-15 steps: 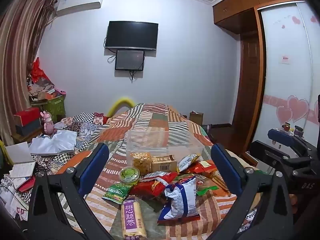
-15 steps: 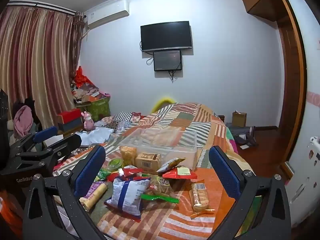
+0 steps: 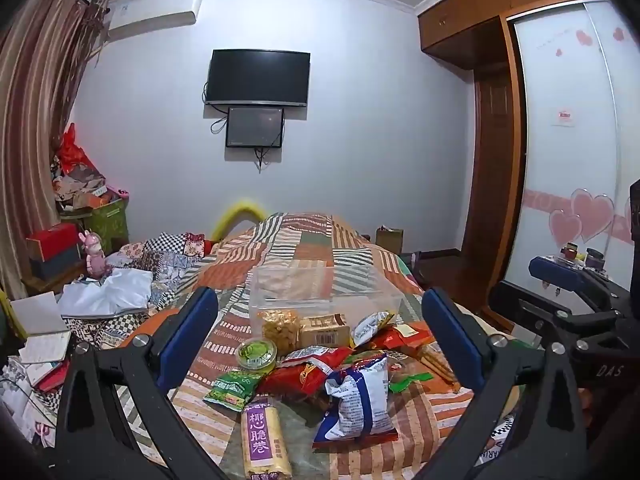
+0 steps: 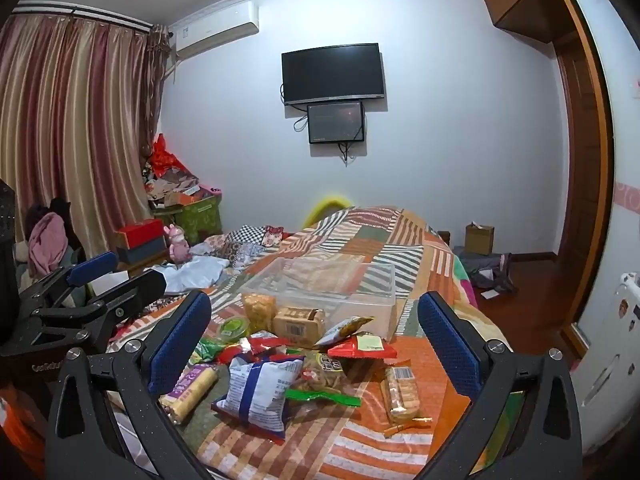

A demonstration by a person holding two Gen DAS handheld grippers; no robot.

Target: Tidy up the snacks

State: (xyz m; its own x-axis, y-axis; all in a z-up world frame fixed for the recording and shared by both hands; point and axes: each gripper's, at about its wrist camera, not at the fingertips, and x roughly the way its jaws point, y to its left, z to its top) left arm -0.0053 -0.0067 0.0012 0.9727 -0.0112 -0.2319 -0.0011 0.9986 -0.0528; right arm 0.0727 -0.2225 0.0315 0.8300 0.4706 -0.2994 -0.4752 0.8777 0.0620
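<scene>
on bed [image 3: 304, 240] | snacks [image 3: 320, 368] heaped, crinkled | left gripper [image 3: 320, 344] wide | right gripper [image 4: 316, 340] wide

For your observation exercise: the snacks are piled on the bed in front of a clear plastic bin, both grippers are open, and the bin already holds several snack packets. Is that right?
Not quite. The clear plastic bin is empty, as the right wrist view shows; the snacks all lie on the bed in front of it. The rest stands: the left gripper and right gripper are open.
</scene>
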